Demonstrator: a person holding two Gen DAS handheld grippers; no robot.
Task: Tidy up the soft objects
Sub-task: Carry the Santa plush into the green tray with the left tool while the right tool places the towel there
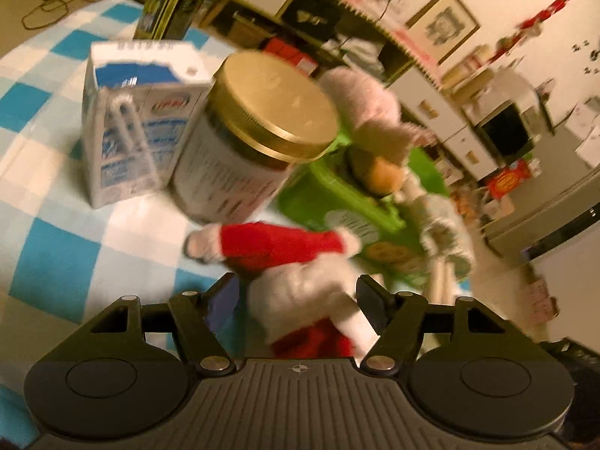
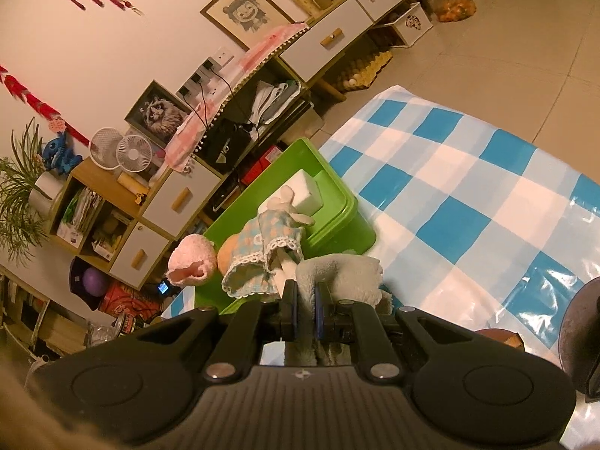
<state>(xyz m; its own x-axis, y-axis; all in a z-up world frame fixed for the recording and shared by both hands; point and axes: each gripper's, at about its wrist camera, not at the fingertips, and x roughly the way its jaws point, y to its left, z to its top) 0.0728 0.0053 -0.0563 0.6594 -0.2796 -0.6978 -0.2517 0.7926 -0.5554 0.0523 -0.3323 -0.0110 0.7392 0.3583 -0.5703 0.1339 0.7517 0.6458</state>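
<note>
Pinching a limp grey plush toy [image 2: 339, 273] at its fold, the right gripper [image 2: 304, 309] holds tight; the left gripper [image 1: 296, 302] gapes wide around a squashy red-and-white Santa plush [image 1: 296, 262] — light, best grabbed mid-body — near the green plastic bin [image 2: 300, 150].
</note>
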